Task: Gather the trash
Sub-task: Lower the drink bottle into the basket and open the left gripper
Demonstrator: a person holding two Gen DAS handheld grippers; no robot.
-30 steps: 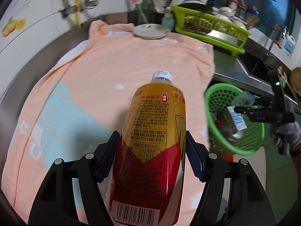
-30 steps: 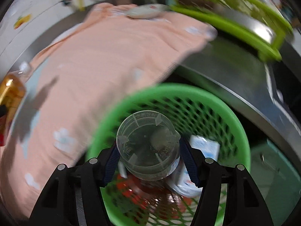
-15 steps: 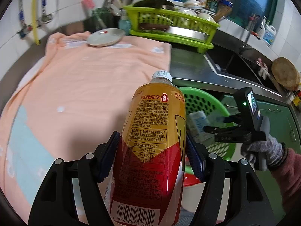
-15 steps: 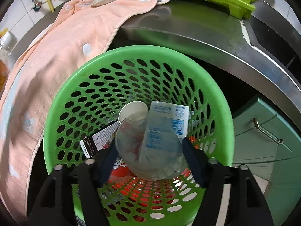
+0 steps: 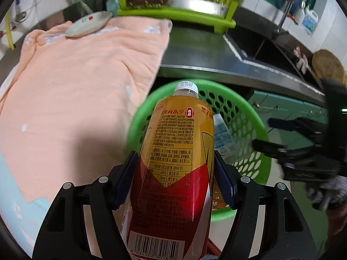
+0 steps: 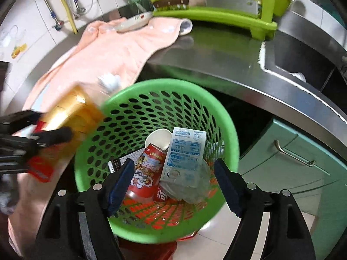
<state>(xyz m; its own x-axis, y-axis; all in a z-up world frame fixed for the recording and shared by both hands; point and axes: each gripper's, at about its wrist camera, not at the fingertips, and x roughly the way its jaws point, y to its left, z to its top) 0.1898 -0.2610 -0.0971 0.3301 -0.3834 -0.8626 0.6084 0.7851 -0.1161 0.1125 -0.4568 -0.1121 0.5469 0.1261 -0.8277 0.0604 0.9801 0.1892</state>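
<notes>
even indoor light — fisheye-warped edges, motion-blurred bottle [image 6: 71, 117]

1. Bottle [image 5: 176, 162]: plastic, amber drink, gold-and-red label, white cap on. Held between the left tongs' [image 5: 175, 173] blue pads, cap pointing forward over the basket rim; barcode end toward the camera.
2. Basket [image 6: 227, 130]: green, perforated wall, round, standing below the counter [image 6: 216, 60] edge.
3. Basket contents: red can [image 6: 145, 173] on its side; white-and-blue carton [image 6: 184, 151] leaning on it; paper cup [image 6: 158, 138] behind, mouth up; clear cup [image 6: 190, 186] in front, crumpled-looking; dark barcode wrapper [image 6: 121, 161] at left.
</notes>
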